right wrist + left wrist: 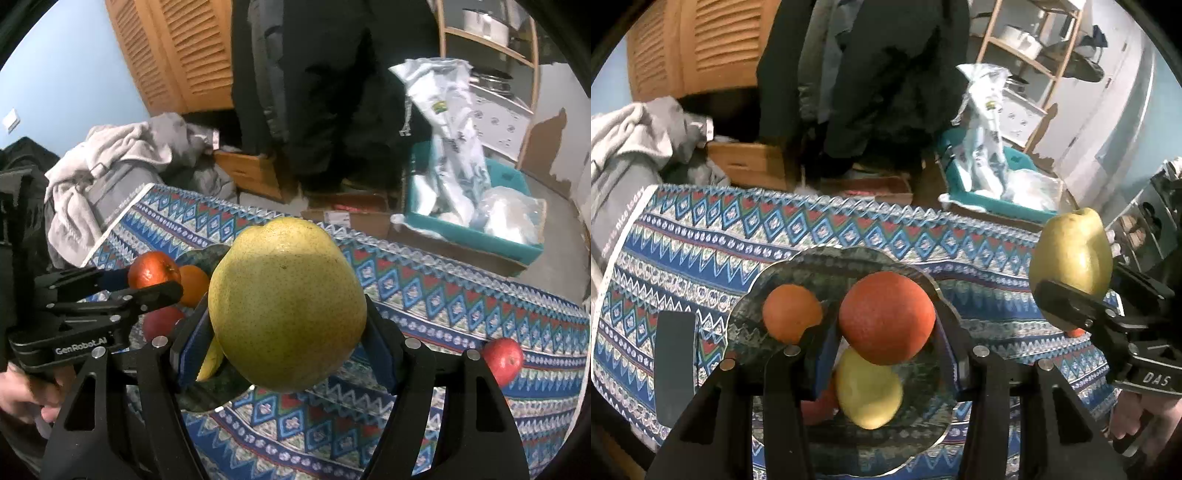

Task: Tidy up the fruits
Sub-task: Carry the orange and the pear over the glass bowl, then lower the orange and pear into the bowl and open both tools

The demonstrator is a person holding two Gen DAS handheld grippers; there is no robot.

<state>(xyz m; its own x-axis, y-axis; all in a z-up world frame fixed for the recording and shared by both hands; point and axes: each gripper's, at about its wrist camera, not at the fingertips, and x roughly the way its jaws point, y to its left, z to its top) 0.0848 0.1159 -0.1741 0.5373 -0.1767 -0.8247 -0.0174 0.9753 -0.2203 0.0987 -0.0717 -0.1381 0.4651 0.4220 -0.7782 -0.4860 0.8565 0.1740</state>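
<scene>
Both handheld grippers angle steeply downward side by side. The left gripper [886, 354] is clamped tight; the right gripper [288, 343] grips with jaws wider apart.

Three fruits [792, 312] lie on the plate [746, 325].

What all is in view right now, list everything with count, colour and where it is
Orange: one, deep orange, between the left gripper's fingers above the plate
Small orange: one, orange, on the plate
Yellow fruit: one, on the plate
Pear: one, yellow-green, between the right gripper's fingers
Red apple: one, on the tablecloth
Plate: one, dark patterned glass, on the tablecloth
Tablecloth: one, blue patterned
Left gripper: black, holding the orange
Right gripper: black, holding the pear
</scene>
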